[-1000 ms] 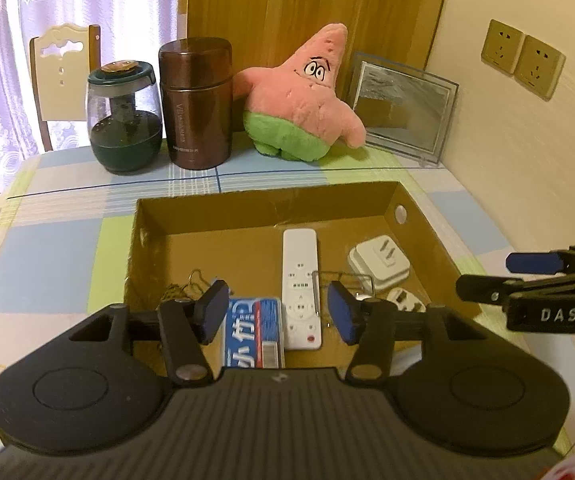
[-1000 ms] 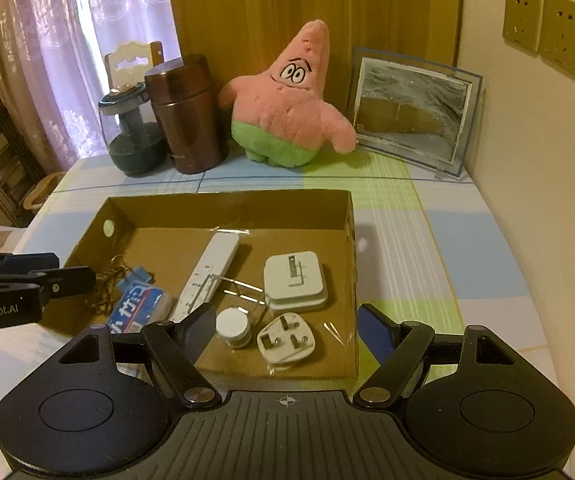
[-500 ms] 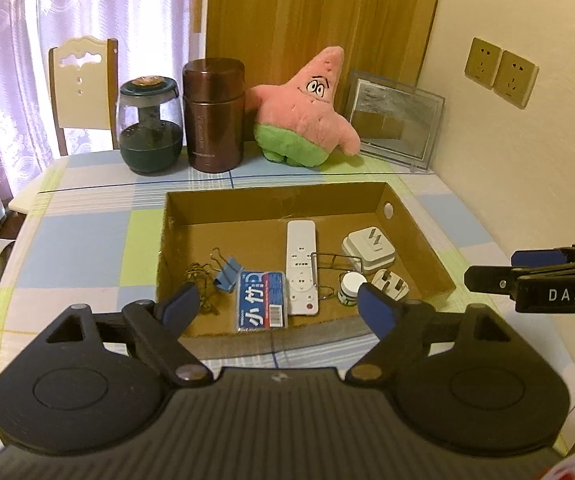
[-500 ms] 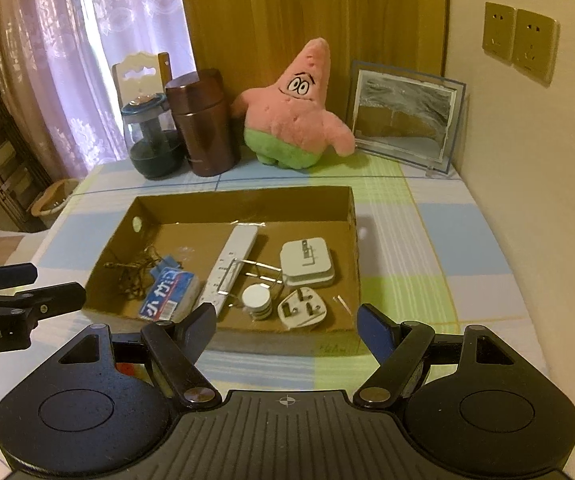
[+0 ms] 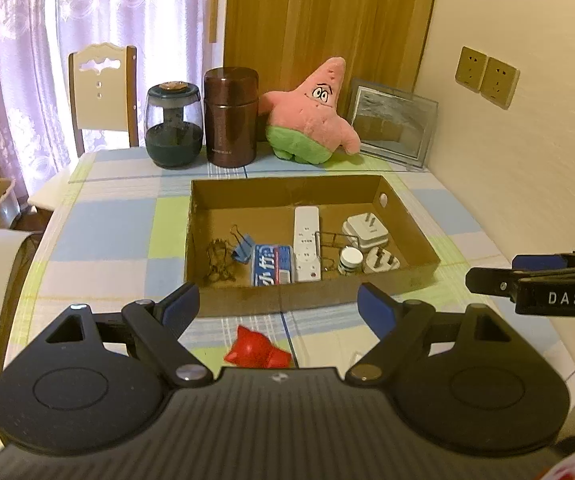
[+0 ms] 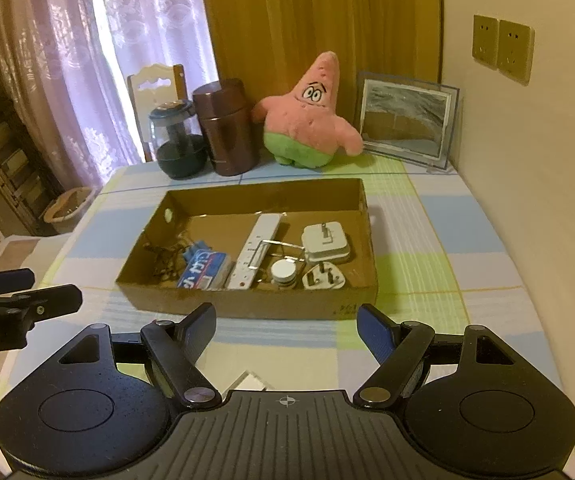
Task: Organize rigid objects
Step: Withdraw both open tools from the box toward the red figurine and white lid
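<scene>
Checked cloth on the counter point(image 5: 99, 216), curtains and a wood panel behind, and the cardboard box point(image 5: 415, 236) sitting mid-counter is our landmark. A second ago our left tongs point(image 5: 278, 307) were right down over the box with the jaws much narrower, hovering by the blue pack point(image 5: 271, 265). Now they're spread wide with nothing between them and have backed off to the near side of the box. Right tongs point(image 6: 286, 327) backed off too, jaws apart and empty, same as before.

Inside the box: pack near the front wall, white remote point(image 5: 306, 242) beside it, charger point(image 5: 365, 231), small jar point(image 5: 350, 259) and plug point(image 5: 381, 261) toward the right end, binder clip point(image 5: 242, 245) and a tangle of chain toward the left.

So we reckon the pack just got dropped in and that step's done. A red thing point(image 5: 256, 349) lies on the counter in front of the box, probably next up.
</scene>
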### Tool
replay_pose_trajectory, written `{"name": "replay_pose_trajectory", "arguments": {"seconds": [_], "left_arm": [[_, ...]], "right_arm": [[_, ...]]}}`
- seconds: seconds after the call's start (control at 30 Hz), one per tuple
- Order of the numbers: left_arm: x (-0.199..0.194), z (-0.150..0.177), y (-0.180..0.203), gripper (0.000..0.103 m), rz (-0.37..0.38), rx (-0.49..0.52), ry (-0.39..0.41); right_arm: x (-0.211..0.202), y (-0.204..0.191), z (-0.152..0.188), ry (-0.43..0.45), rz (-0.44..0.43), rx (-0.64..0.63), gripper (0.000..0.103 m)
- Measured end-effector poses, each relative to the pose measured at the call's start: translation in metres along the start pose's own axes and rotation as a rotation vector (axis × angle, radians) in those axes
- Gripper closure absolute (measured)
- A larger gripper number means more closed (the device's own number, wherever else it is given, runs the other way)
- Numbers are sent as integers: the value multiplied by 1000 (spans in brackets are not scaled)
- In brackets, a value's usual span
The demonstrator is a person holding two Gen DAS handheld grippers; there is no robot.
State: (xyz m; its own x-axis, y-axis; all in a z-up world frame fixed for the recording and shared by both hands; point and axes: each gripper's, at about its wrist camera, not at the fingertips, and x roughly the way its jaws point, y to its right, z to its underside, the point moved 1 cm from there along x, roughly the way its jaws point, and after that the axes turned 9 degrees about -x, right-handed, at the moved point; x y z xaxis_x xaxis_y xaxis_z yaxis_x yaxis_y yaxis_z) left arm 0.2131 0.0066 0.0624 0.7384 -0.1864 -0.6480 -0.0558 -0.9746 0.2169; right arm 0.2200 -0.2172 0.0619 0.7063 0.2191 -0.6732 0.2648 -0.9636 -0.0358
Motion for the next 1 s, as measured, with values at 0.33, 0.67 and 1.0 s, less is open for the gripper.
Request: {"name": "replay_pose_trajectory", "arguments": {"seconds": [0.33,0.67,1.0], "left_arm": [[-37,22,-3,20,-2,-2,11],[-58,46,-7,20,-5,2,18],[-56,57,-9,20,-30,38,2]], "right_arm": [[-35,-17,29,11,-12,-1,28],[-50,-30,51,18,-38,1,28],[-46,-30,66,35,-68,-27,28]]}}
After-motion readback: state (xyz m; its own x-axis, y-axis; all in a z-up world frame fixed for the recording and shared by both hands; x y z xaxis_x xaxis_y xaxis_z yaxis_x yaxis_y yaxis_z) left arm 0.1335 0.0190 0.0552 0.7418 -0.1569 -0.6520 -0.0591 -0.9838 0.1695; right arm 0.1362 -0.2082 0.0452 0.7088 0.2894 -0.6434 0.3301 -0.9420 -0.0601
